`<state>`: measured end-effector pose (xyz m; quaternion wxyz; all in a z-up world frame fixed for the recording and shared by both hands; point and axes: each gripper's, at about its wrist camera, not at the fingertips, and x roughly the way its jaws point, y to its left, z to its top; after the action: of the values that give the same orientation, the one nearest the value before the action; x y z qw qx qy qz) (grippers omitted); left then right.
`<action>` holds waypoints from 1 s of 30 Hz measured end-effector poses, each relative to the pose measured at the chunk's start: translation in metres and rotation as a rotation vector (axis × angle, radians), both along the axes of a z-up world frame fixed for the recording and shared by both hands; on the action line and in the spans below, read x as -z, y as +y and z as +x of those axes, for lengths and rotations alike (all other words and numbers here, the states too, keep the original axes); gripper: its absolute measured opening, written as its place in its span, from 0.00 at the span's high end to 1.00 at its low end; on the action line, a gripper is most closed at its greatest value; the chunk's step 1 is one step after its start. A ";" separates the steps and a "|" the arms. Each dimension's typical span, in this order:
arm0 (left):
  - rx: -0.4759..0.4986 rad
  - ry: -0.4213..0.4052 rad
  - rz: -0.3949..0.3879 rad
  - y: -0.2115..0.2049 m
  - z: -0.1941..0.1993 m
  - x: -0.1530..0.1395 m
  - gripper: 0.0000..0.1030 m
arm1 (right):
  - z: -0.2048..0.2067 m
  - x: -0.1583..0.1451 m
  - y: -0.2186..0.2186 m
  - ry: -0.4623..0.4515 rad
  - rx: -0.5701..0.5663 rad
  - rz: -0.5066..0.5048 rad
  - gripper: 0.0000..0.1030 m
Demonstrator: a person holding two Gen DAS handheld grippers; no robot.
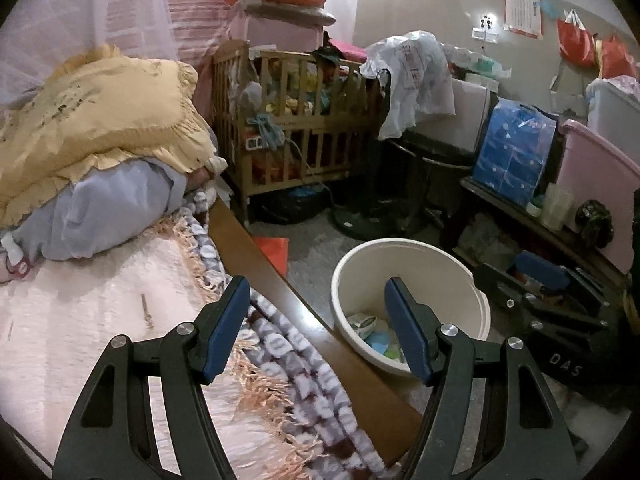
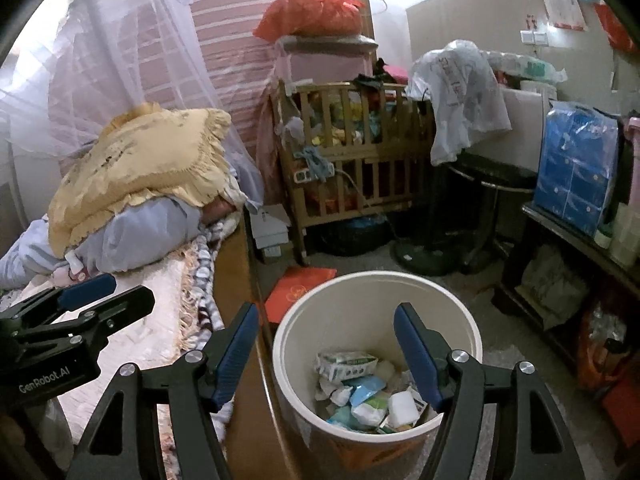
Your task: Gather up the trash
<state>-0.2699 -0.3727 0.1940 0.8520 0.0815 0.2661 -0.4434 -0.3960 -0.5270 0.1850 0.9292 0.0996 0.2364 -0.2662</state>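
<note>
Both claws gape empty, left claw (image 1: 316, 328) and right claw (image 2: 326, 354) over the trash-filled bucket (image 2: 344, 292) at lower centre; a careless swing could tip it.

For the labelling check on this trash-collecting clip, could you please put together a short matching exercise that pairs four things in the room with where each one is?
Things:
1. Yellow frilled pillow
2. Orange-red bag
3. Crumpled wrappers
4. Flat red packet

Places:
A. inside the cream bucket
B. on the floor between the bed and the bucket
C. on the pile of bedding on the bed
D. up on the pink cabinet behind the wooden crib

Pairs: 1-C, 2-D, 3-A, 4-B
</note>
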 end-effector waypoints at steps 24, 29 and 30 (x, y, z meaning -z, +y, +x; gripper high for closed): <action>-0.014 -0.038 -0.039 0.012 -0.006 -0.009 0.33 | -0.006 -0.020 0.026 -0.027 -0.005 -0.051 0.28; -0.015 -0.034 -0.037 0.012 -0.007 -0.008 0.33 | -0.005 -0.020 0.027 -0.025 -0.002 -0.047 0.27; -0.014 -0.034 -0.037 0.012 -0.007 -0.009 0.33 | -0.005 -0.019 0.027 -0.024 -0.003 -0.045 0.27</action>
<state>-0.2766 -0.3609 0.2025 0.8609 0.0714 0.2437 -0.4409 -0.4007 -0.5003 0.2041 0.9343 0.0814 0.2193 -0.2690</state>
